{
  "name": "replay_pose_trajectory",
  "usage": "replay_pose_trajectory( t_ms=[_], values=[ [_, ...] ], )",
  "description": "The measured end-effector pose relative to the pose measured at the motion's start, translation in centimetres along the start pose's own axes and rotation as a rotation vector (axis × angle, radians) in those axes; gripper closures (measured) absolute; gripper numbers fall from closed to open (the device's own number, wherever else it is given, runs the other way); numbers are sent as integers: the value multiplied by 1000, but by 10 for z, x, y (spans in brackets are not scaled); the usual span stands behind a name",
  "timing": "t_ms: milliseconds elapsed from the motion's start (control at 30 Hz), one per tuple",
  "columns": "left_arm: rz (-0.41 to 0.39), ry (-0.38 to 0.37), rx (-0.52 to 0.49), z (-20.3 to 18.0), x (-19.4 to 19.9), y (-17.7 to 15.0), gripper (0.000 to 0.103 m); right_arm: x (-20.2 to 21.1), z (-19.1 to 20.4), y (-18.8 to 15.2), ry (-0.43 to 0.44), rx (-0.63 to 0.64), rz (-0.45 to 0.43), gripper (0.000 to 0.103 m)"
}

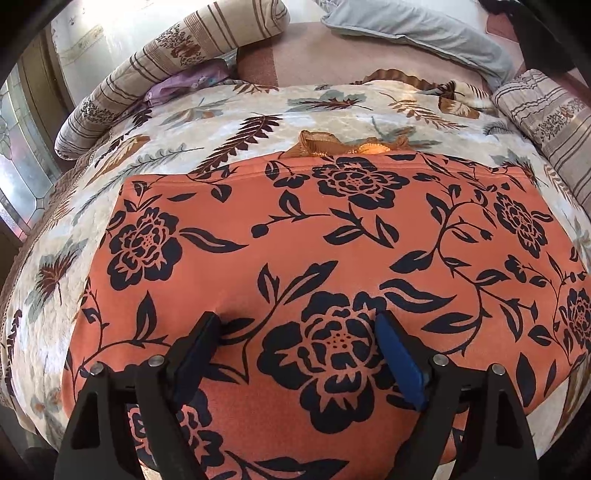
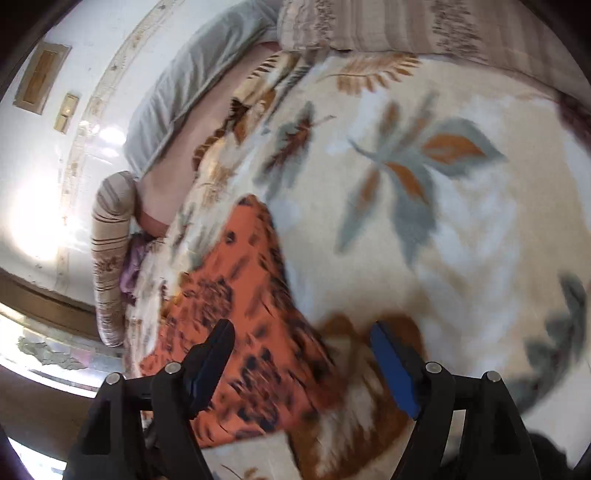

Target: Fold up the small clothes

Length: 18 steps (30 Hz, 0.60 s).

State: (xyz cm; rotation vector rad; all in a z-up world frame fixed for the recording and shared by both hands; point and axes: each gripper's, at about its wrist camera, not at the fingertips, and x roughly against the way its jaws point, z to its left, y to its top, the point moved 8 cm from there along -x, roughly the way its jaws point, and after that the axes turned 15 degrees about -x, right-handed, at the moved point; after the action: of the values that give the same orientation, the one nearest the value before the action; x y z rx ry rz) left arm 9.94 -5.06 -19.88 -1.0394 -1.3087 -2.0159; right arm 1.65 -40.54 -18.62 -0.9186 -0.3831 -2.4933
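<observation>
Lying flat on a leaf-print blanket (image 1: 229, 110) on the bed, an orange garment (image 1: 332, 251) with black flowers fills most of the left wrist view, smoothed out, far hem straight. Left gripper (image 1: 297, 325) sits low over the near middle of the garment, jaws spread wide, nothing between them but the flat cloth; the left fingertip (image 1: 212, 321) seems to press into the fabric, small dimple there, the right blue pad just above a black flower. A small crumpled orange-brown piece of cloth (image 1: 332, 146) lies on the blanket just beyond the garment's far hem, touching or partly tucked under it, cannot tell which. Striped pillow (image 1: 166, 66) along the far left of the bed, grey pillow (image 1: 424, 33) at the far side, another striped pillow (image 1: 546, 118) at the right, purple cloth (image 1: 181, 83) wedged beside the left striped pillow. Right wrist view is motion-blurred: right gripper (image 2: 301, 334) is tilted over the blanket (image 2: 461, 221), jaws spread, holding nothing, straddling the garment's (image 2: 236, 295) corner edge, left finger over orange fabric, right finger over blanket. Grey pillow (image 2: 192, 85) and a white wall (image 2: 55, 177) at upper left in that view.
</observation>
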Motion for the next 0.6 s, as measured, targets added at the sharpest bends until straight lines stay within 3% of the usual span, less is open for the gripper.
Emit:
replay_pose_trajectory(
  t_ms=[67, 167, 267, 300, 333, 367, 400, 467, 533, 600],
  values=[
    [6, -6, 5, 1, 0, 0, 16, -18, 19, 20, 42, 38, 40, 24],
    [18, -10, 5, 1, 0, 0, 16, -80, 52, 42, 10, 119, 143, 24],
    [27, -28, 15, 2, -1, 1, 16, -127, 53, 53, -59, 133, 244, 24],
    [29, -30, 15, 2, -1, 1, 16, -134, 55, 55, -73, 150, 238, 27],
    [29, -33, 15, 2, -1, 0, 16, -137, 61, 53, -82, 180, 245, 36],
    [29, -35, 16, 2, -1, 0, 16, -140, 71, 46, -96, 242, 286, 80],
    [29, -41, 18, 3, -2, 0, 16, -141, 77, 41, -121, 274, 303, 83],
    [28, -48, 20, 3, -2, 0, 16, -132, 91, 42, -148, 344, 247, 83],
    [27, -46, 21, 3, -3, 0, 15, -122, 85, 55, -166, 316, 149, 85],
    [28, -45, 19, 3, -2, 0, 15, -124, 59, 70, -308, 293, 43, 79]
  ],
)
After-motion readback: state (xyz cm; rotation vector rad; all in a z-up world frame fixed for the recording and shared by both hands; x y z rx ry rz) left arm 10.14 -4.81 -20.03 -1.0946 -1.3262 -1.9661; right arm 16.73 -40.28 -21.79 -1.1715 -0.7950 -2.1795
